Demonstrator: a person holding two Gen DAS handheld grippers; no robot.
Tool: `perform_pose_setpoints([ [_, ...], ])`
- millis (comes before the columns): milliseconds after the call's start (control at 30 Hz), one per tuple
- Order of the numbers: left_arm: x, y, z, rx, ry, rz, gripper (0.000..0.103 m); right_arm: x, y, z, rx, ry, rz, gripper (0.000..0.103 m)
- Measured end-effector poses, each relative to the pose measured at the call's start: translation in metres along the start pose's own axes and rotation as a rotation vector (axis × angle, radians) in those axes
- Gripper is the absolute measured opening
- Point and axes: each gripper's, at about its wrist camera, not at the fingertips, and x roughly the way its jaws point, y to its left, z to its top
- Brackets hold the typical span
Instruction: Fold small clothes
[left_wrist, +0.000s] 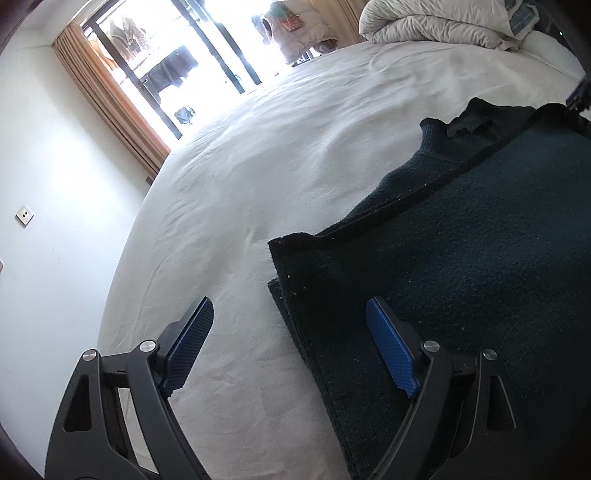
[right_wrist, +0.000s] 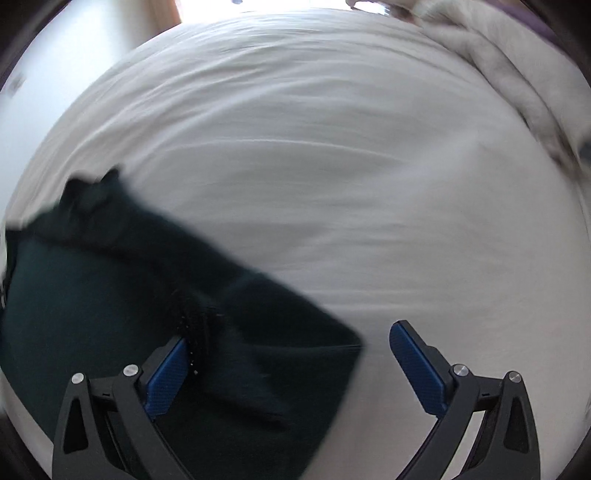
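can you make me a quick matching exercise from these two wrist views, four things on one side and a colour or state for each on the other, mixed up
Things:
1. sweater
2. bed sheet
3. left gripper
4. duvet

Descriptions:
A. white, spread flat with light wrinkles
B. bunched in a heap at the far end of the bed
C. dark green knit, folded over on itself
D. open, blue pads wide apart, straddling the sweater's near corner

Pairs: 1-C, 2-A, 3-D, 4-B
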Motion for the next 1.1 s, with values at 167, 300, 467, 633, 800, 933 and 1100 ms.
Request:
perform_pose_setpoints([
  [167, 0.003, 0.001, 0.001, -0.014, -0.012, 0.015, 0.085, -0.003, -0.029, -0.004, 0.196, -0.079, 0.045, 0.103],
  [300, 0.002, 0.0, 0.003, -0.015, -0.014, 0.026, 0.085, -0.007, -0.032, -0.006, 0.289, -0.098, 0.199, 0.103],
  [467, 0.002, 0.001, 0.004, -0.018, -0.011, 0.02, 0.085, -0.01, -0.072, -0.013, 0.589, -0.036, 0.332, 0.103],
  [633, -0.004, 0.009, 0.0, -0.064, -0.018, 0.016, 0.085, -0.045, -0.054, -0.027, 0.415, -0.154, 0.182, 0.102],
  [800, -0.039, 0.027, -0.021, -0.185, -0.073, -0.021, 0.085, -0.065, -0.026, -0.077, 0.273, -0.17, 0.258, 0.085],
  [933, -0.075, 0.047, -0.058, -0.372, -0.08, -0.164, 0.085, -0.071, -0.01, -0.116, 0.237, -0.186, 0.315, 0.082],
  [1100, -0.104, 0.043, -0.104, -0.489, -0.041, -0.361, 0.084, -0.075, -0.002, -0.159, 0.205, -0.199, 0.298, 0.081],
])
